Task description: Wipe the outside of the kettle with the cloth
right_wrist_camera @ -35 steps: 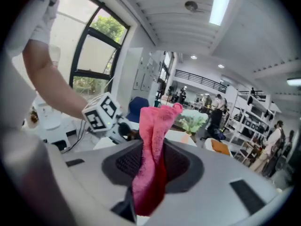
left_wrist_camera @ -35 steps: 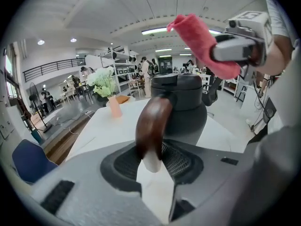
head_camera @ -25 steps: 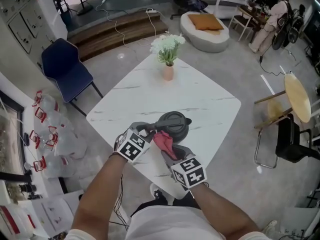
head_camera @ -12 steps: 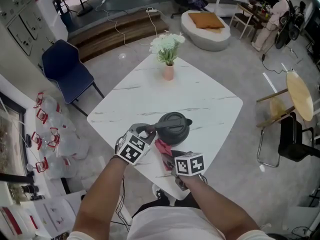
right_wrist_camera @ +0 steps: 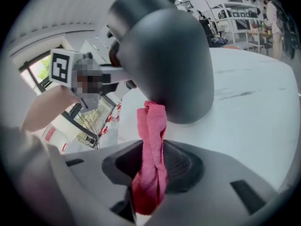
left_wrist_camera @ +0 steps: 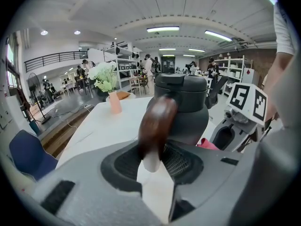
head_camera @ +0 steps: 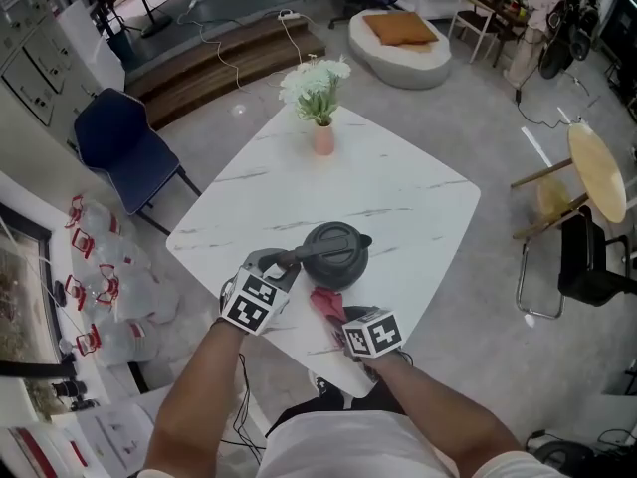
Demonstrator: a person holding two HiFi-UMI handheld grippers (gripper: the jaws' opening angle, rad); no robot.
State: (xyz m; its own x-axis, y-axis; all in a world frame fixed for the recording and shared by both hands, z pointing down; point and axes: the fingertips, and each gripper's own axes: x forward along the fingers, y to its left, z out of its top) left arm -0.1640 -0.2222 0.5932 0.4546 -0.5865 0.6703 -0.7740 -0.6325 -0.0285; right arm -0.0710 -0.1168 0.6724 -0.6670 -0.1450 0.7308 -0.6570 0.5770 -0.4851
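Observation:
A dark grey kettle [head_camera: 334,254] stands near the front edge of the white marble table [head_camera: 398,202]. Its brown wooden handle [left_wrist_camera: 156,126] sticks out toward me, and my left gripper [head_camera: 282,265] is shut on that handle. The kettle body [right_wrist_camera: 164,55] fills the right gripper view. My right gripper [head_camera: 338,317] is shut on a folded pink cloth [right_wrist_camera: 151,159], whose upper end touches the lower side of the kettle. From the head view the cloth [head_camera: 326,304] shows between the kettle and the right gripper's marker cube.
A pink vase with white flowers [head_camera: 318,103] stands at the table's far side. A blue chair [head_camera: 121,149] is off to the left, a wooden stool [head_camera: 587,182] and dark chair to the right. Clear plastic bags lie on the floor at left [head_camera: 100,287].
My right gripper has dropped lower with the cloth, from the kettle's side toward its base near the table edge, and has rolled. The left gripper kept its hold on the handle.

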